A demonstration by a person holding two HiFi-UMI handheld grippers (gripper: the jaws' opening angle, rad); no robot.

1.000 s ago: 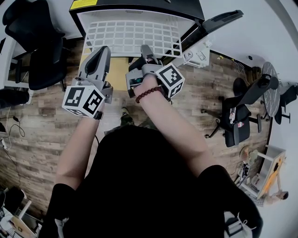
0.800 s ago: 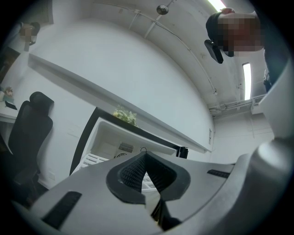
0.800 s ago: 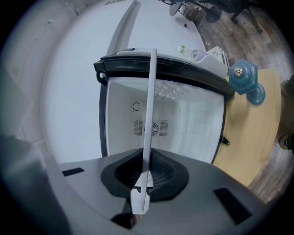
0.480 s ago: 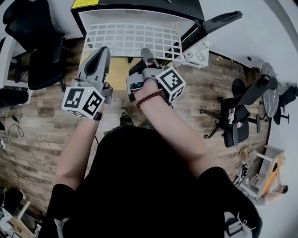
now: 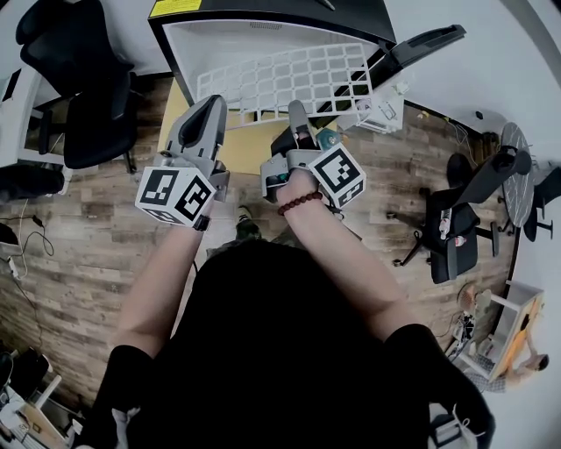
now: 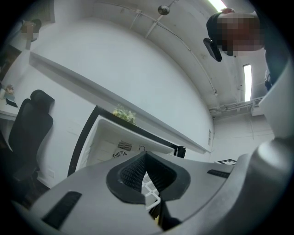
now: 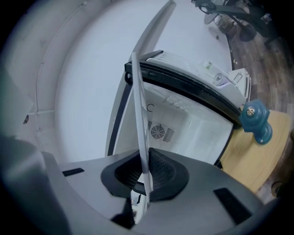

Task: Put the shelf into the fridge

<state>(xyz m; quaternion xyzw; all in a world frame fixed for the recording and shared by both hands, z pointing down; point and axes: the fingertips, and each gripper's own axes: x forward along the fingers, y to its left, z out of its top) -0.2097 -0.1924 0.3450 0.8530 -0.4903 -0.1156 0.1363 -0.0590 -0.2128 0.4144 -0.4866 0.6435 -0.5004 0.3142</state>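
The white wire shelf (image 5: 289,81) hangs level with the mouth of the open black fridge (image 5: 263,13), and its far edge is tilted up to the right. My left gripper (image 5: 213,105) is shut on the shelf's near left edge. The right gripper (image 5: 296,112) is shut on the near edge further right. In the left gripper view a corner of the shelf (image 6: 150,187) shows between the closed pads, with the fridge (image 6: 103,137) ahead. In the right gripper view the shelf (image 7: 140,110) runs edge-on from the pads towards the white fridge interior (image 7: 193,131).
The fridge door (image 5: 425,39) stands open to the right. A pale wooden platform (image 5: 241,151) lies under the fridge, and a blue object (image 7: 255,121) stands on it. Black office chairs stand at the left (image 5: 83,83) and at the right (image 5: 456,232).
Both grippers have carried the shelf right and towards the fridge. The shelf has turned, so its right side now sits higher and nearer the opening.
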